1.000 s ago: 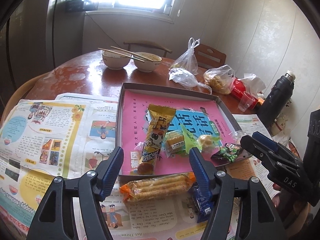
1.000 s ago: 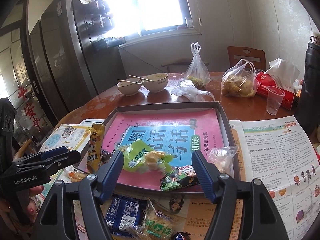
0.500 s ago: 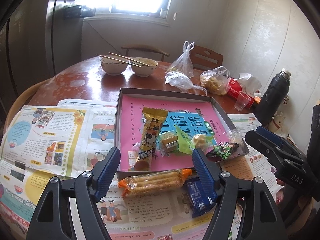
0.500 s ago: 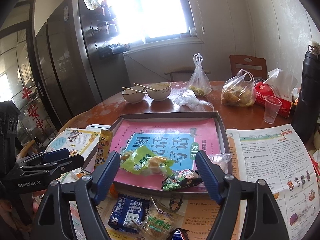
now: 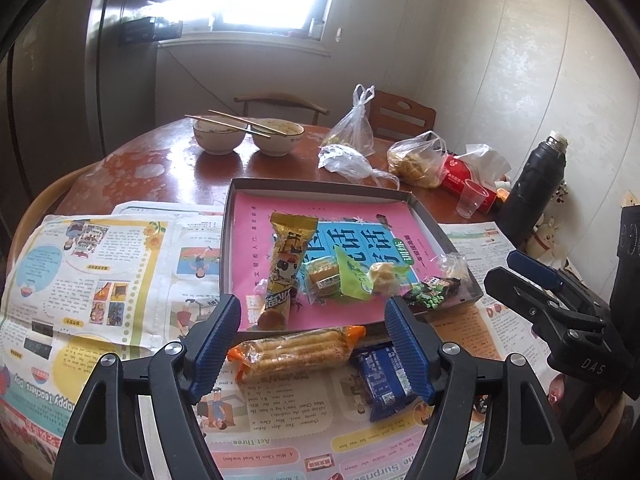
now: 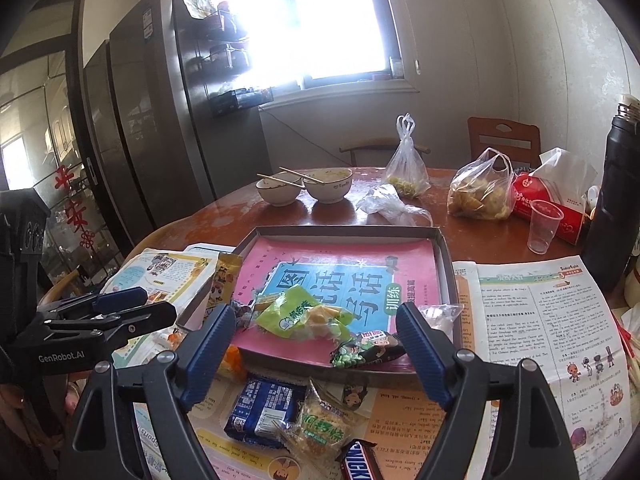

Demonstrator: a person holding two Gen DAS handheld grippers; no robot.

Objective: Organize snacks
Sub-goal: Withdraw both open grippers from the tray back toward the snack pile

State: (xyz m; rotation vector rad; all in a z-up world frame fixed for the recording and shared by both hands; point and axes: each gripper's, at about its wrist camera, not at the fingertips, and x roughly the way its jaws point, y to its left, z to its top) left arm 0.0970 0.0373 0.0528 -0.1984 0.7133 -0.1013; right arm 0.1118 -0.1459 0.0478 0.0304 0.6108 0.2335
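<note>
Both tongs released, nothing held.

Left tongs (image 5: 312,344): the wafer pack (image 5: 296,350) lies directly between and just ahead of the pads, on the newspaper (image 5: 100,272) short of the tray's (image 5: 316,190) near rim. Its long axis runs side to side, i.e. along the line between the two pads, not across it. Closing as-is would pinch it end to end and likely buckle the wrapper, so my read is that the wrist should roll about a quarter turn, or take it across the narrow width.

Blue pack (image 5: 382,376) sits by the left tongs' right pad, just beside the wafer pack.

Right tongs (image 6: 316,348): the blue pack (image 6: 260,410) and green cracker pack (image 6: 320,432) are below and slightly toward its left pad, with a Snickers (image 6: 356,460) at the bottom edge. All of these are outside the tray.

Already in the tray, ahead of both tongs: yellow pack (image 5: 286,268), green bag (image 6: 300,314), pea pack (image 6: 364,350) overhanging the near rim.

Judgement: left is nearer the wafer pack, right is nearer the cracker pack and Snickers. The blue pack could go to either. Four items are still to go into the tray.
</note>
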